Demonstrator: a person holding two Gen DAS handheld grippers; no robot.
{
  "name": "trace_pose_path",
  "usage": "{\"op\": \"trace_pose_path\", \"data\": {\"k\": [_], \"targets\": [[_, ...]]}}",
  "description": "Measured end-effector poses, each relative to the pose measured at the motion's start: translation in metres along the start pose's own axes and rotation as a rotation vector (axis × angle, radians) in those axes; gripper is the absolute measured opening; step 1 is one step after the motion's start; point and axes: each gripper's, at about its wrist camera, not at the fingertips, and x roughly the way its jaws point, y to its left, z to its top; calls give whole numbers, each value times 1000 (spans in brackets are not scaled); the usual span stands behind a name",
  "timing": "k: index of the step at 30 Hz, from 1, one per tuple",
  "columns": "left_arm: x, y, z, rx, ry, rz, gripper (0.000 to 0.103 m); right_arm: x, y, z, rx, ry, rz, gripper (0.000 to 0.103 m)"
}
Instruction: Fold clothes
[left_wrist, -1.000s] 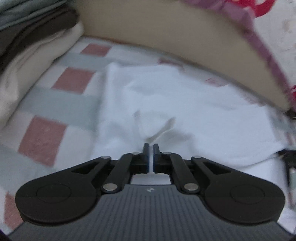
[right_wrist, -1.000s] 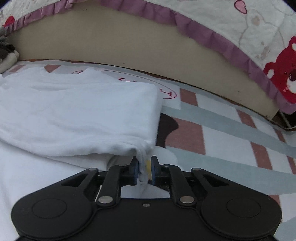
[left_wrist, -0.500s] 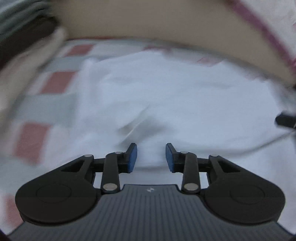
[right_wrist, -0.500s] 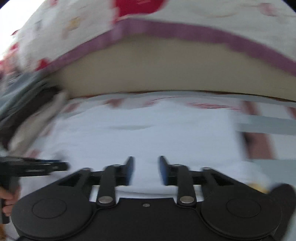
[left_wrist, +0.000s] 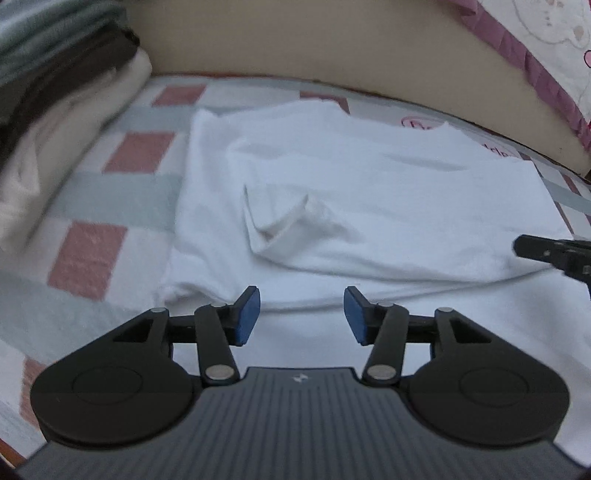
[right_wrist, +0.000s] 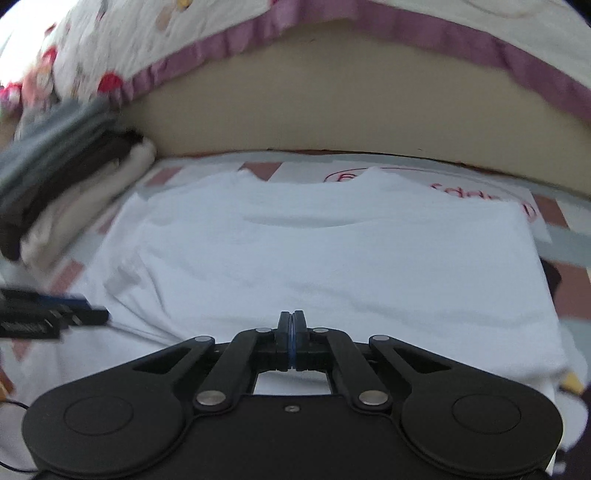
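A white garment (left_wrist: 369, 192) lies partly folded on the checked bedsheet, with a small raised crease (left_wrist: 280, 221) near its middle. It also shows in the right wrist view (right_wrist: 332, 251). My left gripper (left_wrist: 301, 314) is open and empty, just above the garment's near edge. My right gripper (right_wrist: 291, 325) is shut with nothing between its pads, hovering over the garment's near part. The right gripper's tip shows at the right edge of the left wrist view (left_wrist: 554, 254); the left gripper shows at the left of the right wrist view (right_wrist: 48, 317).
A stack of folded clothes (left_wrist: 55, 110) in grey, dark and cream stands to the left; it also shows in the right wrist view (right_wrist: 66, 184). A beige headboard (left_wrist: 332, 48) with a patterned quilt (right_wrist: 369, 22) over it closes the far side. The checked sheet (left_wrist: 92, 251) extends left.
Both grippers let go of the garment's folded edge and drew back. The left gripper opened wide. The right gripper opened, swung to the left, then shut empty.
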Motion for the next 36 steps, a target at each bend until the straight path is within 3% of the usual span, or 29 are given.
{"op": "trace_pose_path", "data": {"k": [7,10,12,14,18,21,22,24,25,26,32,36], "targets": [[-2,-17,7,95,-125,-54,53,-42,-38,-5,60,-2,-71,0],[11,-28,23,120,-169,-144,56,-29,-43,1,69,15,-20,14],[24,-35,28,170,-143,-195,57,-10,-33,7,43,27,4,25],[38,-41,23,227,-70,-149,56,8,-22,12,7,38,20,48],[33,-42,15,230,-26,-77,56,42,5,22,-96,63,0,53],[30,-38,11,192,-1,-71,57,61,19,25,-171,71,-55,53],[30,-37,9,190,-3,-70,57,64,22,24,-198,61,-70,53],[30,-37,8,195,-8,-69,57,65,28,22,-236,50,-80,36],[30,-36,8,190,-5,-71,57,63,29,21,-234,49,-74,10],[30,-35,9,187,-2,-74,57,61,29,20,-228,50,-68,1],[32,-33,10,184,-1,-82,57,34,-6,10,-24,6,-57,0],[31,-34,10,187,-1,-80,57,9,-38,1,82,-21,-108,0]]}}
